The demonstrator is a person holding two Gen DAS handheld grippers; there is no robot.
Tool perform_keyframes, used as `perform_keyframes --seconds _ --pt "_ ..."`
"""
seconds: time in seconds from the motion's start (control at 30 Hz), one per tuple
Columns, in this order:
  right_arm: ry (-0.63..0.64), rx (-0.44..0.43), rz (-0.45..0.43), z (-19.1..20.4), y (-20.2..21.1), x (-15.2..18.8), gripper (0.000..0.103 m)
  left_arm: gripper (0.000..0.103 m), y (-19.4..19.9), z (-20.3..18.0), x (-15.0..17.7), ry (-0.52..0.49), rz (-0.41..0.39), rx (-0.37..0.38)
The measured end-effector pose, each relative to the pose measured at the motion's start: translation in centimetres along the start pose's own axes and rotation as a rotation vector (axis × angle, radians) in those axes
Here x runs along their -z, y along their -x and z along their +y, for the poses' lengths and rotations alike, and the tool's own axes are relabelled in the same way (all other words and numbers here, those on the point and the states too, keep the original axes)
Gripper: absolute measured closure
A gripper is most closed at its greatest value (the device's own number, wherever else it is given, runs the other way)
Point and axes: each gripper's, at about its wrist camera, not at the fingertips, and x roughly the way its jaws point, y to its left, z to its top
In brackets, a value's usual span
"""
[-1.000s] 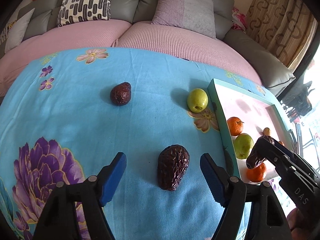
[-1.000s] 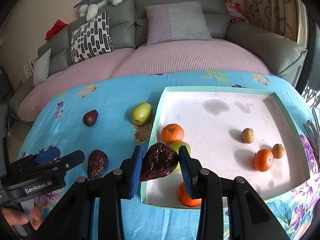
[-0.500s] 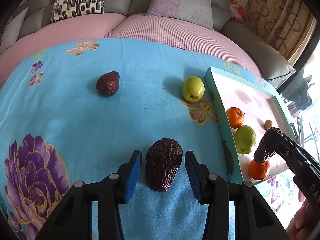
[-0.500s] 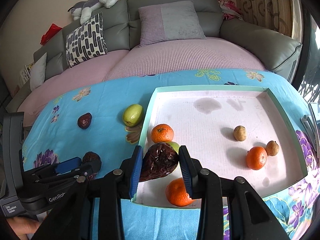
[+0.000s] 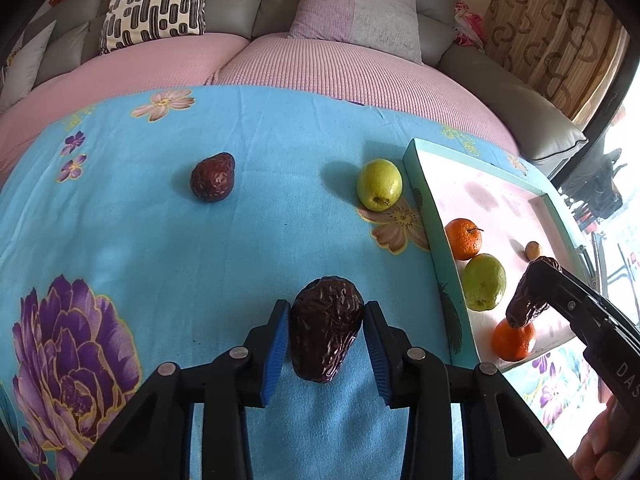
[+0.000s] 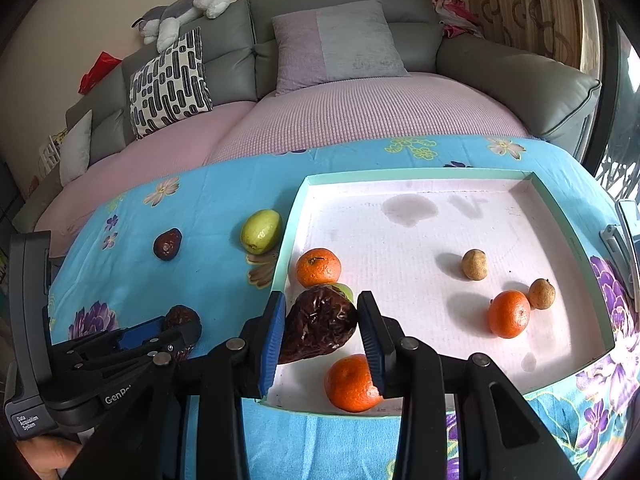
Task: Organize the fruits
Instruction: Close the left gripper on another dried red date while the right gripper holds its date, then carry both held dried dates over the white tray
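My left gripper (image 5: 325, 334) is shut on a dark wrinkled date (image 5: 324, 336) that lies on the blue flowered cloth. My right gripper (image 6: 320, 330) is shut on a second dark date (image 6: 318, 328) and holds it above the near left part of the teal-rimmed tray (image 6: 400, 178). The right gripper with its date also shows in the left wrist view (image 5: 528, 300). The tray holds oranges (image 6: 318, 267), a green fruit (image 5: 483, 282) and small brown fruits (image 6: 474, 265). A third date (image 5: 212, 182) and a green fruit (image 5: 379, 190) lie on the cloth.
A grey sofa with pink covers and cushions (image 6: 336, 44) stands behind the table. A plush toy (image 6: 184, 4) lies on the sofa back. A curtain (image 5: 552, 36) hangs at the right. The tray's rim stands above the cloth.
My left gripper has moved forward and closed from wide open onto the near date. My right gripper has carried its date a little farther over the tray.
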Motion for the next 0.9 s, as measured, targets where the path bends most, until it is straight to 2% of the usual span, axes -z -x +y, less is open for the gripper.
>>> perform_keyframes --seconds 0.27,0.47,0.67,0.9 --pt "-0.024 0.011 -0.008 -0.9 0.3 -0.1 0.065 0.063 3.0 -0.9 -0.9 -0.017 -0.107 0.025" --pt "-0.088 0.094 -0.024 -3.8 1.3 -0.1 0.064 0.063 4.4 -3.8 -1.2 -0.092 -0.154 0.082" --pt "-0.165 0.199 -0.046 -7.6 2.8 0.0 0.064 0.063 3.3 -8.0 -0.4 -0.19 -0.113 0.13" --pt "-0.255 0.287 -0.062 -11.4 4.3 0.6 0.064 0.063 1.5 -11.3 1.0 -0.272 -0.049 0.136"
